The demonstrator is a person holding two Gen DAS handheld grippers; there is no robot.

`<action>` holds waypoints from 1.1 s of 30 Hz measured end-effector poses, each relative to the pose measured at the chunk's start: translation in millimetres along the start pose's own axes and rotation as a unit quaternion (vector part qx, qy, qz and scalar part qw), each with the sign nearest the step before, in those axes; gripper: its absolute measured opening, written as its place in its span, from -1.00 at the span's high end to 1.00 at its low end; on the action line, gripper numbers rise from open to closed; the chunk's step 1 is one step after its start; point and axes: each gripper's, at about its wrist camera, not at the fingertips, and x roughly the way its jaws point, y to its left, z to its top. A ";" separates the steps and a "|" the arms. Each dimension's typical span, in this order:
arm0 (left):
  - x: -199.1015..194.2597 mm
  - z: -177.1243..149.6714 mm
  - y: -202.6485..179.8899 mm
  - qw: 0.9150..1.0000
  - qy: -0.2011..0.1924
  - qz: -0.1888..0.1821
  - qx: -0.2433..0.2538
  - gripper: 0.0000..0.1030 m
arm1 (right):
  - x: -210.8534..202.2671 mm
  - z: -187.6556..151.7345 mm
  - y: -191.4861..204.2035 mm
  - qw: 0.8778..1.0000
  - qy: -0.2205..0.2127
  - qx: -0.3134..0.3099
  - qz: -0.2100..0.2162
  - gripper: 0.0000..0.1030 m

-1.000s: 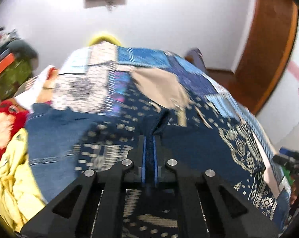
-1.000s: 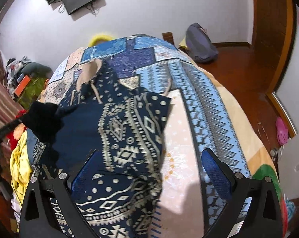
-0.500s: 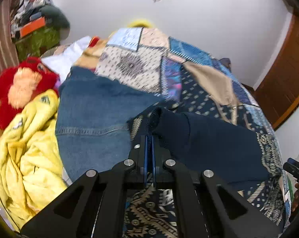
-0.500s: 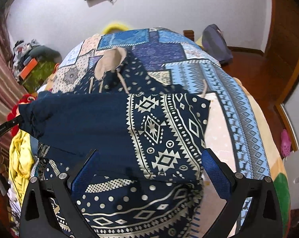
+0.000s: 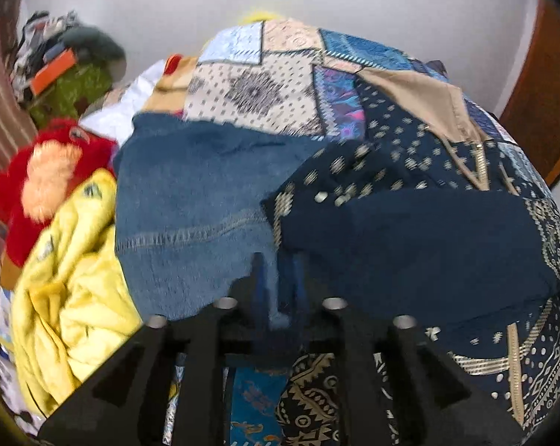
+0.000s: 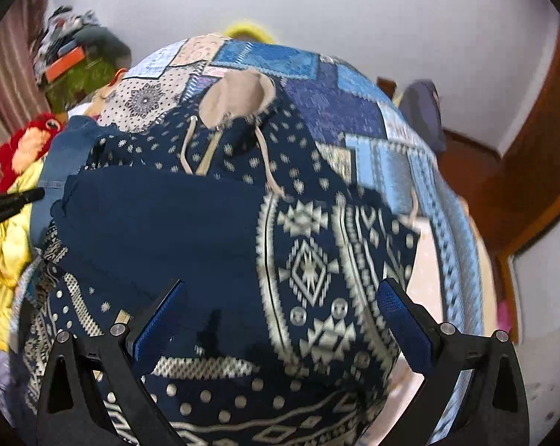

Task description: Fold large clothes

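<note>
A navy hoodie with a cream tribal pattern (image 6: 309, 260) lies on the patchwork bed, its tan-lined hood (image 6: 239, 98) at the far end. Its plain navy sleeve (image 6: 161, 219) is folded across the body. In the left wrist view the sleeve (image 5: 410, 245) lies just right of my left gripper (image 5: 278, 278), whose fingers stand slightly apart with denim showing in the gap. My right gripper (image 6: 280, 316) is open and empty, hovering over the hoodie's lower body.
Blue jeans (image 5: 190, 193) lie left of the hoodie. A yellow garment (image 5: 68, 290) and a red plush toy (image 5: 38, 171) sit at the bed's left edge. A cluttered shelf (image 6: 75, 63) stands far left. Wooden floor and a grey bag (image 6: 424, 111) are on the right.
My left gripper carried the sleeve across the hoodie, then parted its fingers and let the cuff go. The sleeve now rests flat. The right gripper stayed open and shifted slightly.
</note>
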 end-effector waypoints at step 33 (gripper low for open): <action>170.4 172.4 -104.7 0.991 0.082 -0.095 -0.056 -0.70 | 200.9 190.8 -34.6 0.990 0.068 0.105 0.069 -0.27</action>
